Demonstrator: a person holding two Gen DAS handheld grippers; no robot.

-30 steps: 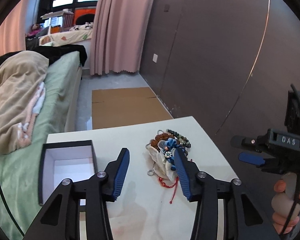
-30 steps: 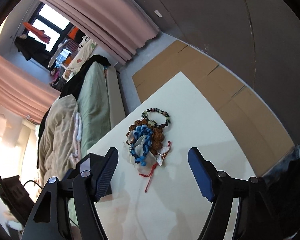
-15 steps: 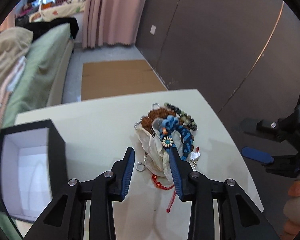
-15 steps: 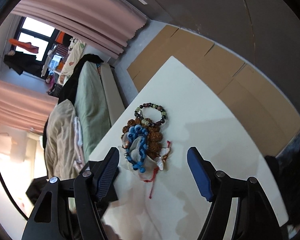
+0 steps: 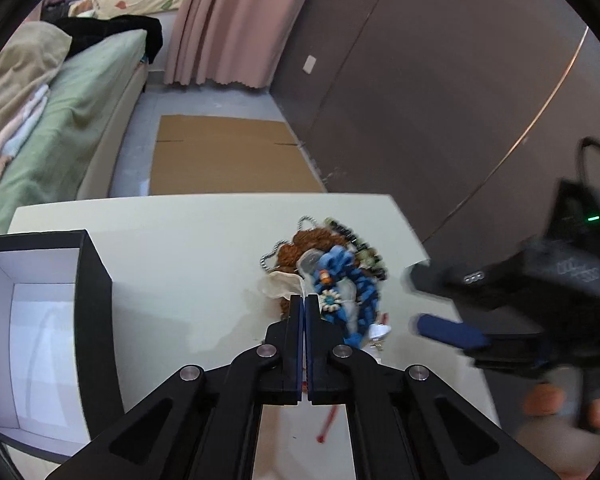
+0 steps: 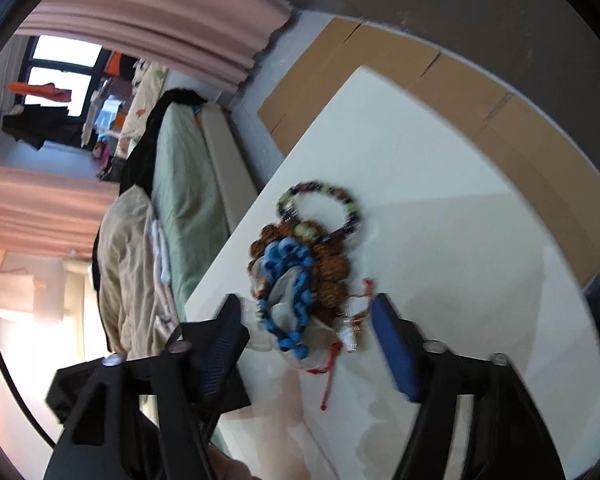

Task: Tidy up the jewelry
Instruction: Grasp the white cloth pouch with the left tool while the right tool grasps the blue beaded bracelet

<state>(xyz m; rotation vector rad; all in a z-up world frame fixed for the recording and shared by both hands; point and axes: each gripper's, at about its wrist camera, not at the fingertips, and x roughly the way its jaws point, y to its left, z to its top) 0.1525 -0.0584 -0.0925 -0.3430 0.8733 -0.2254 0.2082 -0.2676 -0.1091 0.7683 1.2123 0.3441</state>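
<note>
Landmark: jewelry pile on the counter, white and smooth, faintly stained in front of the pile.

Hard to read:
- Left gripper: fingers clenched pad to pad, tips at the pile's near edge by the white cloth pouch. Can't tell whether cloth is pinched between them; the fingers hide that spot.
- Right gripper: fingers closing, straddling the near end of the pile, one on each side, pads not pressing anything yet. Motion blur on both. In the left wrist view it shows only as a blurred black body right of the pile, with a hand half cut off by the frame edge.
- Red cord trails from the pile toward the camera; in the left view most of it is covered by the left gripper's frame.
- Pile is tangled, piece boundaries unclear.

Materials and shapes:
- Blue chunky-bead bracelet on top of the pouch, glossy.
- Brown rough seed beads under it.
- Dark and green round-bead ring at the pile's far end, open circle.
- Small silver chain at the pile's left side.
- Flower-shaped charm, just right of the left fingers.
- Black box, white inside, open-topped, rectangular, well left of the pile; cut off by the frame edge.
</note>
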